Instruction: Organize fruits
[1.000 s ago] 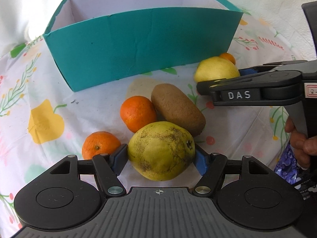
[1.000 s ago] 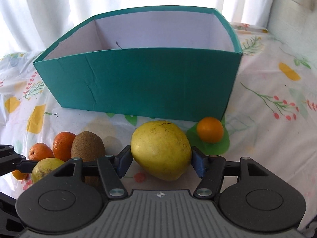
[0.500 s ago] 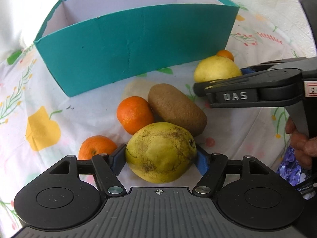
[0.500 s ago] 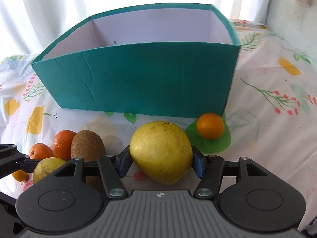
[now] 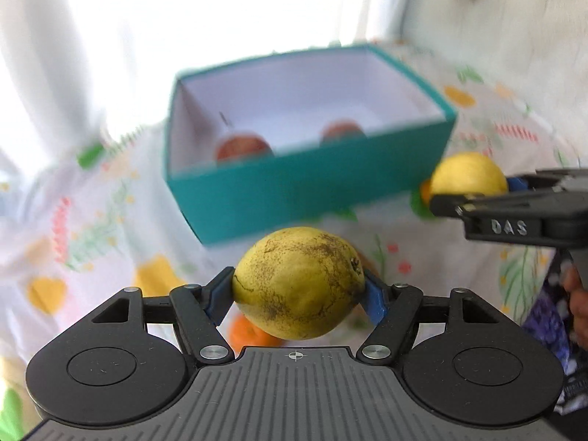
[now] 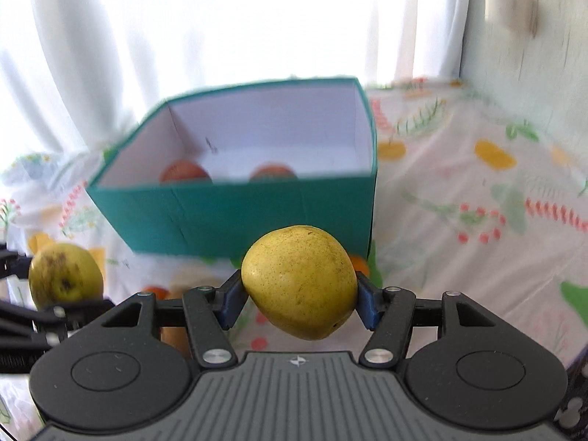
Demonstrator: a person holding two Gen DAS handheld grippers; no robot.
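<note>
My left gripper (image 5: 298, 290) is shut on a speckled yellow pear (image 5: 299, 283) and holds it in the air in front of the teal box (image 5: 308, 191). My right gripper (image 6: 299, 292) is shut on a smoother yellow pear (image 6: 299, 281), also lifted before the teal box (image 6: 235, 213). Each pear also shows in the other view: the right one in the left wrist view (image 5: 466, 174), the left one in the right wrist view (image 6: 64, 272). Two reddish fruits (image 5: 242, 149) (image 5: 341, 132) lie inside the box.
Below on the floral tablecloth (image 6: 477, 220) lie an orange (image 5: 250, 332), a small orange (image 6: 360, 264) by the box corner, and a kiwi (image 6: 176, 334), partly hidden by the grippers. White curtains hang behind the box. A wall stands at the right.
Both grippers have lifted their pears off the tablecloth and risen, so the box's inside with two reddish fruits now shows. The oranges and kiwi stayed below.
</note>
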